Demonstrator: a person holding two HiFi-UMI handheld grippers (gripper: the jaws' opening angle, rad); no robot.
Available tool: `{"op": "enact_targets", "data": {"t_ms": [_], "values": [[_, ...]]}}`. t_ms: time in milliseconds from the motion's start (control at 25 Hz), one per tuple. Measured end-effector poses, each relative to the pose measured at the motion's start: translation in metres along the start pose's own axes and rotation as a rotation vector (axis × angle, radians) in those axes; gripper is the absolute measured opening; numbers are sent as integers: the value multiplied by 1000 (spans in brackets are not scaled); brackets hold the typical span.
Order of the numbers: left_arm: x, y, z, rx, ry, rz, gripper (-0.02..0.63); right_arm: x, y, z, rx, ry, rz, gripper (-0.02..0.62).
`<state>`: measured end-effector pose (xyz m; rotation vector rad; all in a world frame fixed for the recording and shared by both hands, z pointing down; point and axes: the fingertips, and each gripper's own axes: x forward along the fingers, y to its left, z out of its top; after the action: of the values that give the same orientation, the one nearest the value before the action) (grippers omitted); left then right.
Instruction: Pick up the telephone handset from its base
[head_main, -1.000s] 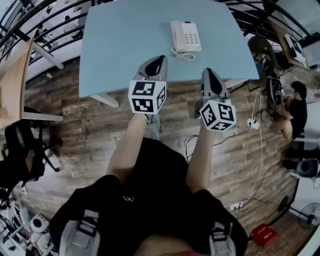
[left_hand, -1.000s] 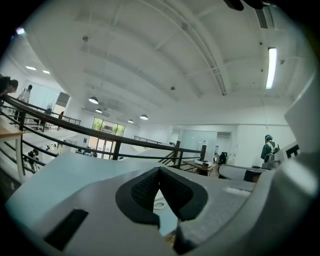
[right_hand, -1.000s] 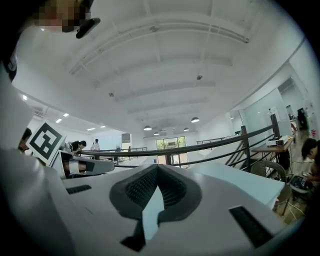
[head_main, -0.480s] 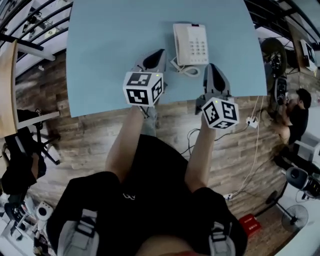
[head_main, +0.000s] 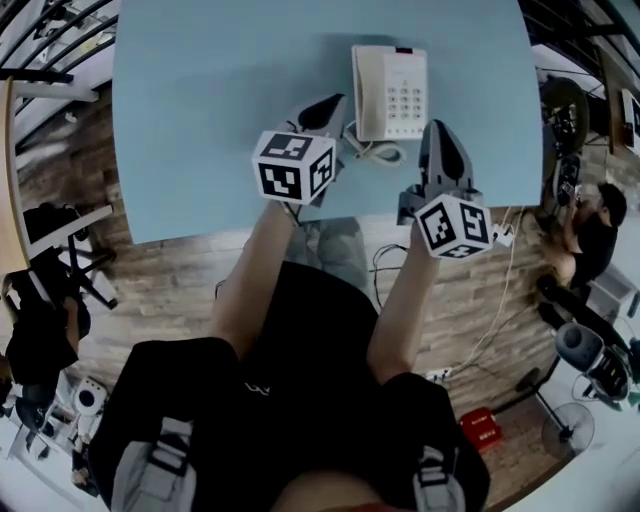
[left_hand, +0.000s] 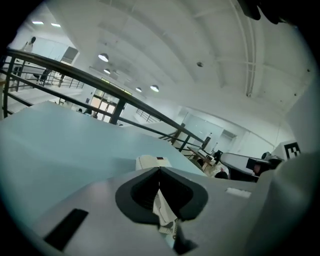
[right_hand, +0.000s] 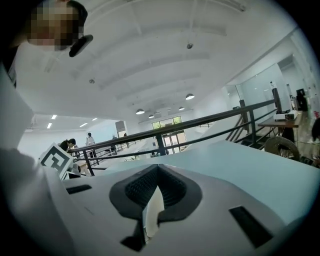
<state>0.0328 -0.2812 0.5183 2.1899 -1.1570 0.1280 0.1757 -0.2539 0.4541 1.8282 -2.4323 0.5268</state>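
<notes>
A cream telephone lies on the light blue table, its handset resting along the base's left side. The coiled cord curls at its near end. My left gripper is shut and empty, its tip just left of the handset and apart from it. My right gripper is also shut and empty, beside the phone's near right corner. In the left gripper view the shut jaws point at the telephone just beyond them. The right gripper view shows its shut jaws over bare table.
The table's near edge runs under my forearms. A person sits at the right, with cables, a fan and a red box on the wood floor. A black chair stands at the left. Railings run behind the table.
Both grippers have moved forward from the table's near edge to either side of the telephone and sunk lower. Their jaws stayed shut. The telephone has not moved.
</notes>
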Motion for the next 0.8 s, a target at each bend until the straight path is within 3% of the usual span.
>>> {"op": "enact_targets", "data": {"t_ms": [160,320,480,800], "values": [[22,3,-21,-46,60,-20,6,13,-12,-12,36,28,14,-5],[44,-1,-37,-86,101,-57,88,19,-19,-22,45,59,23,-5],[65,5,-50,-125,144,-61,123,21,-30,-29,54,83,17,-5],[90,-1,-64,-192,199,-103,141,22,-55,-40,74,111,-10,-5]]}}
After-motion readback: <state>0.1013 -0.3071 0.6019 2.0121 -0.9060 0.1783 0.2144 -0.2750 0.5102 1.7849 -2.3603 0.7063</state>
